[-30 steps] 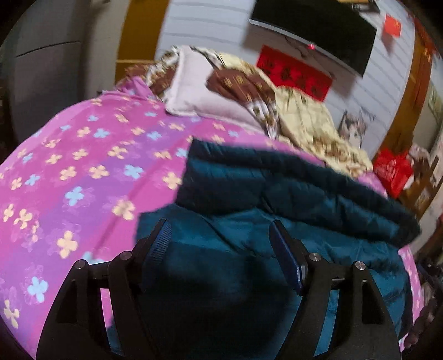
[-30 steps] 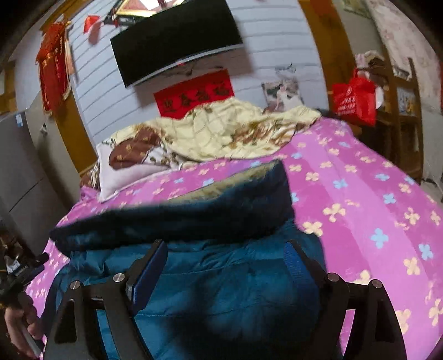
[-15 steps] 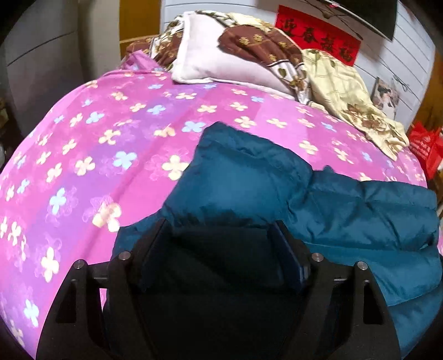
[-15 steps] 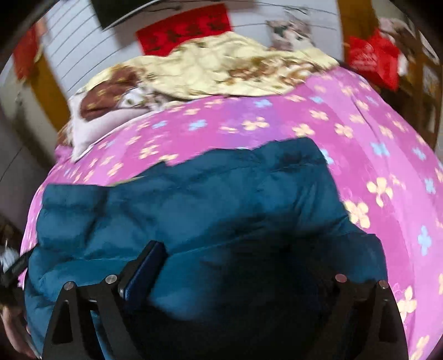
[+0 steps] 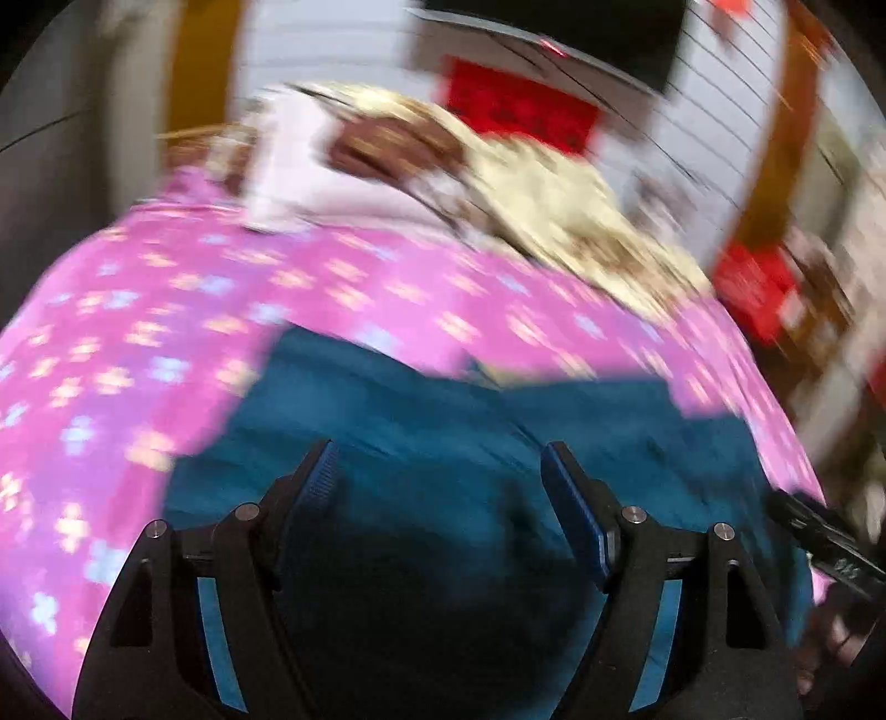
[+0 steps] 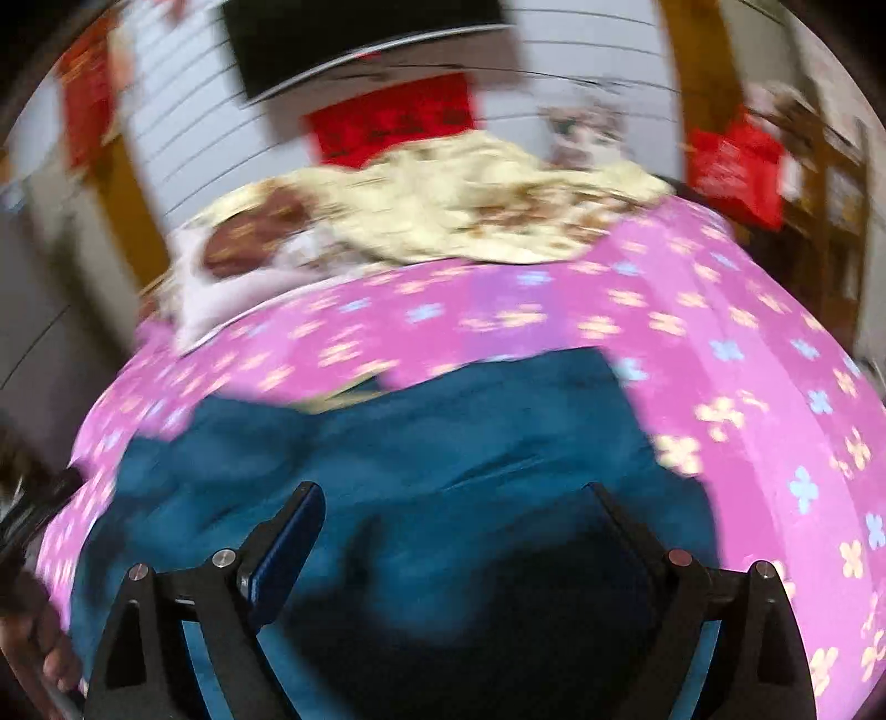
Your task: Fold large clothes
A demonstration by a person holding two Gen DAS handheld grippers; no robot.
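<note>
Teal and puffy, one jacket (image 5: 443, 443) lies on the pink flowered bedsheet (image 5: 138, 343), directly ahead of and beneath both grippers. Left gripper (image 5: 437, 471) hangs over it with its two fingers spread wide, holding nothing. Right gripper (image 6: 454, 515) is likewise spread and empty. Beyond the jacket sit one pale pillow (image 6: 221, 288) and one crumpled yellow quilt (image 6: 470, 210).

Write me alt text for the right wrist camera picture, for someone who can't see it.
A teal padded jacket lies on a bed with a pink flowered sheet, seen past the open right gripper, which holds nothing. At the head of the bed are a yellow blanket and a pillow, with a dark television on the wall; the picture is motion-blurred.
</note>
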